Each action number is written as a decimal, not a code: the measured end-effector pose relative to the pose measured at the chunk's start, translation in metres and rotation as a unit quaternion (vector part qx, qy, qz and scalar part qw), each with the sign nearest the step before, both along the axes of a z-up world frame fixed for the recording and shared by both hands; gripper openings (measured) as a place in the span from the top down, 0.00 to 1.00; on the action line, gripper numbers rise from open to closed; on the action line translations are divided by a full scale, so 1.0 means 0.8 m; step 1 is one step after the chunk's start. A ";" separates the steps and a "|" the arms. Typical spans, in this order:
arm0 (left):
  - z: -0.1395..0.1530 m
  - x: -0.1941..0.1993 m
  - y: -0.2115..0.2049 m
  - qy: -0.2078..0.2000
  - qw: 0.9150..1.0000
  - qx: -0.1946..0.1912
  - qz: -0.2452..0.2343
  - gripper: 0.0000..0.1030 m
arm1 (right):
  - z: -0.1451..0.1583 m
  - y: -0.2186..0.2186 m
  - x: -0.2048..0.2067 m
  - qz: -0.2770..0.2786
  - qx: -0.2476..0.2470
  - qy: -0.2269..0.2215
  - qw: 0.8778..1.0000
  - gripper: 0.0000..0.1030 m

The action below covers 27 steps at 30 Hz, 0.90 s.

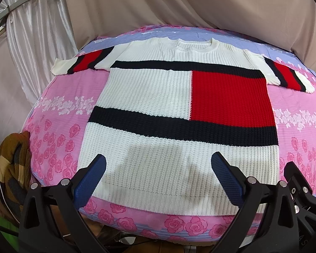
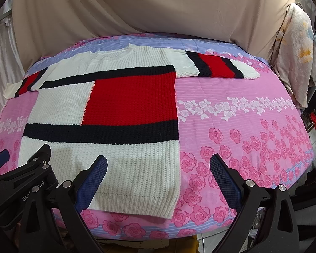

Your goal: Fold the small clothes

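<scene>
- A brown-and-black cloth heap (image 1: pixel 12 158) sits at the far left, off the edge of the table, and white pleated curtains (image 1: pixel 38 31) hang behind it.
- The pink rose-print sheet (image 1: pixel 59 92) covers the table; a lilac band runs along its far edge.
- The sweater (image 1: pixel 168 97), a chunky white knit with black bands and a red block on the chest, lies flat and face up on the sheet, neckline at the far side, hem at the near edge.
- Its left sleeve (image 1: pixel 80 63) and right sleeve (image 2: pixel 217 66) are spread straight out to the sides, each striped black, red and white.
- The left gripper (image 1: pixel 158 168) hovers over the white lower panel near the hem, its blue-padded fingers (image 1: pixel 92 175) spread wide with nothing between them.
- The right gripper (image 2: pixel 158 168) hangs over the sweater's right hem corner, jaws wide apart and empty; one finger is over the knit, the other over bare sheet.
- A beige backdrop cloth (image 2: pixel 137 6) drapes behind the table.
- Pale patterned fabric (image 2: pixel 295 52) hangs at the far right.
</scene>
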<state>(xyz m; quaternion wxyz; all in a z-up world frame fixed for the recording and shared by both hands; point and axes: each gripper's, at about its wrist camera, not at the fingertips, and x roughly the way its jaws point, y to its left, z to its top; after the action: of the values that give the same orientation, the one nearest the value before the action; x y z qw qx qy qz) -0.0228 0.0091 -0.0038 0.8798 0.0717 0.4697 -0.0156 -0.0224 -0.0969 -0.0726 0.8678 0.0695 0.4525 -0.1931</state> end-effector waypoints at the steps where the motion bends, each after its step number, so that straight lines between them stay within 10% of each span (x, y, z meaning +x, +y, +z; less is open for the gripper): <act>1: 0.000 0.000 0.000 0.000 1.000 0.000 0.000 0.05 | 0.000 -0.001 -0.001 0.000 0.000 0.000 1.000 0.06; 27: -0.011 0.016 -0.003 0.015 1.000 0.000 0.005 0.06 | -0.009 -0.003 0.014 0.005 0.005 0.013 1.000 0.06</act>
<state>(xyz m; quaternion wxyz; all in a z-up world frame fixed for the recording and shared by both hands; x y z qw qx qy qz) -0.0101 0.0065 -0.0123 0.8729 0.0691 0.4828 -0.0122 -0.0113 -0.0996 -0.0795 0.8625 0.0690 0.4652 -0.1869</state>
